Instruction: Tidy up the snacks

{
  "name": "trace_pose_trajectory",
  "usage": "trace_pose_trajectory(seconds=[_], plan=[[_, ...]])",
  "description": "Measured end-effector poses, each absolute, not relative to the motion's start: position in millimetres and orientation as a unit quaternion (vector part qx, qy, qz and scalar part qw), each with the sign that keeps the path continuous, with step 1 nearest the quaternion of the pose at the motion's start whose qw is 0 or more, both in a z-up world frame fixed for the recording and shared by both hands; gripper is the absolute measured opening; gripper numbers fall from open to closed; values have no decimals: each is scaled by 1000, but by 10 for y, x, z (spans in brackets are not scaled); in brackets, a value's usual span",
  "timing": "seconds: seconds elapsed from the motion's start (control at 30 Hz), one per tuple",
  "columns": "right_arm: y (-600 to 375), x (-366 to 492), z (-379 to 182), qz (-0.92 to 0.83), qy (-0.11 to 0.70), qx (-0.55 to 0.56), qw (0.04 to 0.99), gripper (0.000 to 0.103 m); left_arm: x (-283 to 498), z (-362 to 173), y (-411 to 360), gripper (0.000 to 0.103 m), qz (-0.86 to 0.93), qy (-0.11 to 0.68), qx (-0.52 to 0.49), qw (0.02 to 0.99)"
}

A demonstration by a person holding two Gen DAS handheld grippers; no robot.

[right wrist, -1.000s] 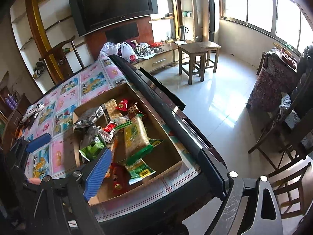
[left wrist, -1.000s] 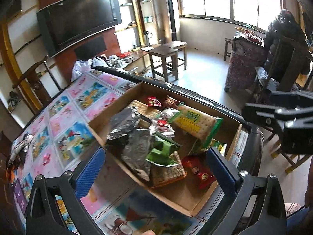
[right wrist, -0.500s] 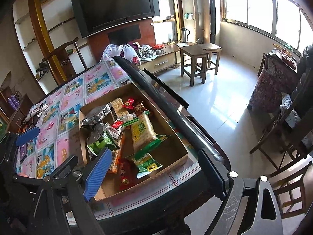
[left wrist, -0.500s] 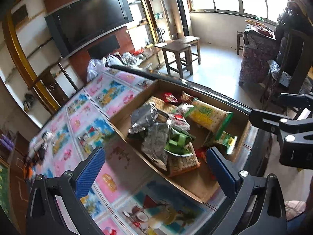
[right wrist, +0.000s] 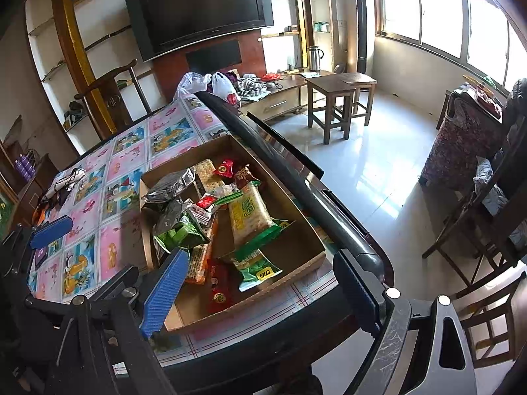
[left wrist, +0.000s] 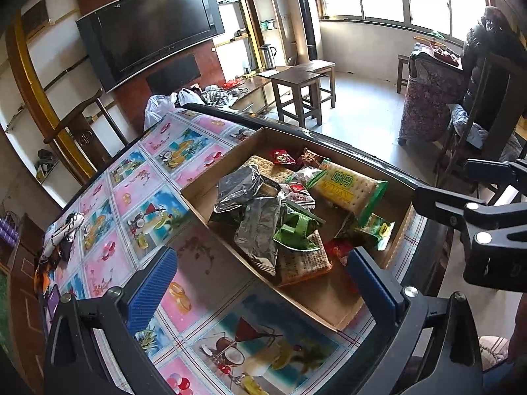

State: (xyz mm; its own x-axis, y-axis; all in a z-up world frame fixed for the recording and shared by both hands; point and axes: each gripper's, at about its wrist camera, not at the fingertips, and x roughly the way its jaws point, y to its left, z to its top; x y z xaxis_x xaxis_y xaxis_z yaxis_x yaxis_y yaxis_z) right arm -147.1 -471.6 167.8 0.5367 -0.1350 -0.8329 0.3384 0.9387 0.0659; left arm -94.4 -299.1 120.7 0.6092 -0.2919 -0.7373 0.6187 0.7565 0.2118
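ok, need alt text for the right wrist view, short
A shallow cardboard box of mixed snack packets sits on a table covered with a colourful patterned cloth, seen from above between the open, empty right tongs. A long yellow-and-green cracker pack lies in the middle; silver foil bags sit toward the box's left. Behind are a wall TV and wooden stools.

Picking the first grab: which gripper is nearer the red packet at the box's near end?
Right, probably. The right gripper hangs open just above the red packet; the left gripper, also open, straddles the box's table-side wall.
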Motion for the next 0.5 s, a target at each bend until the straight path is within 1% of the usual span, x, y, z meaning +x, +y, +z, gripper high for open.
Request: trace_pose_trajectory(seconds=[0.5], plan=[[-4701, -1480, 1610, -143, 472, 107, 863, 92, -939, 1154, -2986, 103, -269, 365, 228, 862]])
